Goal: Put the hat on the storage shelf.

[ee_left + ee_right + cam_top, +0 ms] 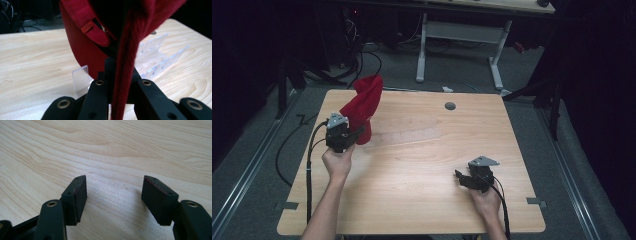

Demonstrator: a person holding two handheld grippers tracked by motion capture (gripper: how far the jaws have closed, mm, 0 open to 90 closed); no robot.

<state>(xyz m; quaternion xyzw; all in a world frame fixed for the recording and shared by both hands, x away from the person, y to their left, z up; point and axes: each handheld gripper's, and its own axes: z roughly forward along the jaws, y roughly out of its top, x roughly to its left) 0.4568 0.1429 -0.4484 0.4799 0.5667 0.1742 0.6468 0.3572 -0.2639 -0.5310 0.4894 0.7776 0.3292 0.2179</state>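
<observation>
The table (412, 165) carries a clear acrylic rack (409, 136) near centre. At ten o'clock, the red cap (361, 107) hangs clenched in the left gripper (343, 136); lower it gently onto the rack. The right gripper (472, 177), at four o'clock, has its fingers (75, 197) released.

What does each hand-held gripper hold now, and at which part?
The left hand-held gripper is shut on a fold of the red cap's fabric, near its strap. The right hand-held gripper is open and holds nothing.
</observation>
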